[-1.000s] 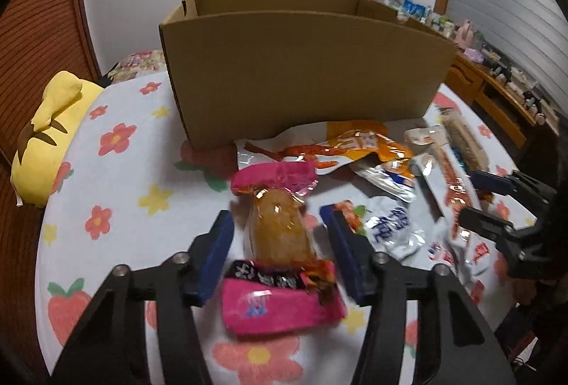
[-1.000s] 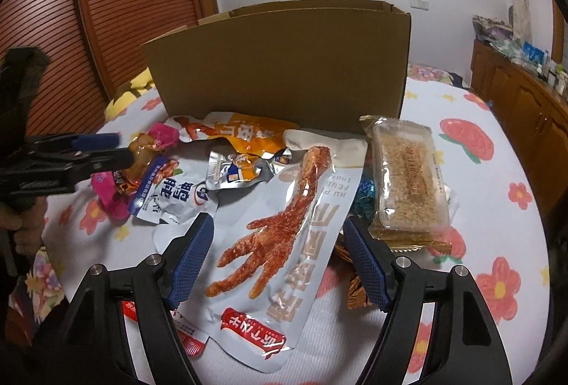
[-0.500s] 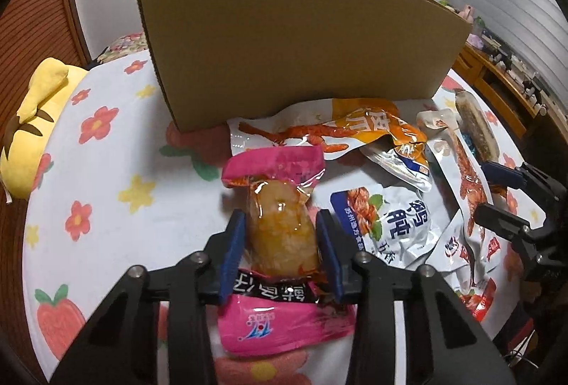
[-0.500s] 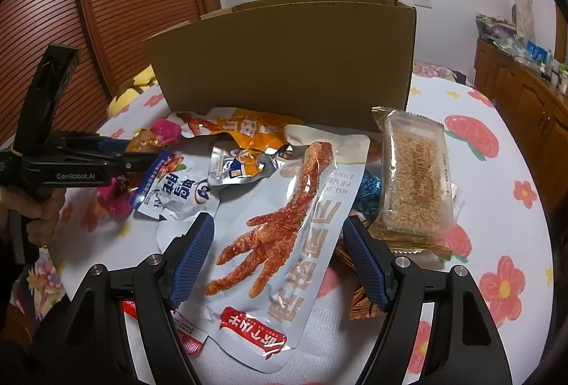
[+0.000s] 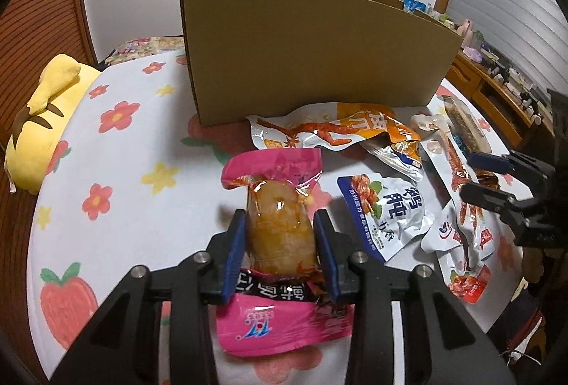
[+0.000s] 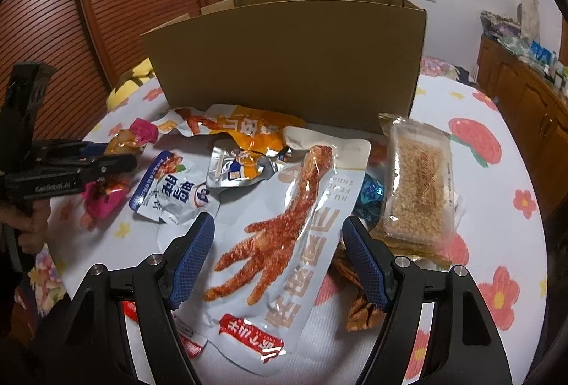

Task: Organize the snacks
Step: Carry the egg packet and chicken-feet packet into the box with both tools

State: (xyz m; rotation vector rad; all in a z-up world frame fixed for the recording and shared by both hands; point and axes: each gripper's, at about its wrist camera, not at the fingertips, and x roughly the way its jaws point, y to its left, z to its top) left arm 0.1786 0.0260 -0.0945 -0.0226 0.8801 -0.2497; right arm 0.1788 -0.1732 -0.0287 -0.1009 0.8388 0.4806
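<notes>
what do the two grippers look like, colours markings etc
Both are black, angular frames with silver screw heads. Left gripper and right gripper each carry two flat fingers with blue textured pads. From the right wrist view, the left one's side bears small white lettering, roughly "GenRobot.AI". A bare hand grips its handle.

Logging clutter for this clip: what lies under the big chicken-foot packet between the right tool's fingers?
Under the chicken-foot packet, a red-and-white packet pokes out at its left edge, and a blue foil wrapper and brown snack at its right. Anything beneath its middle is covered.
</notes>
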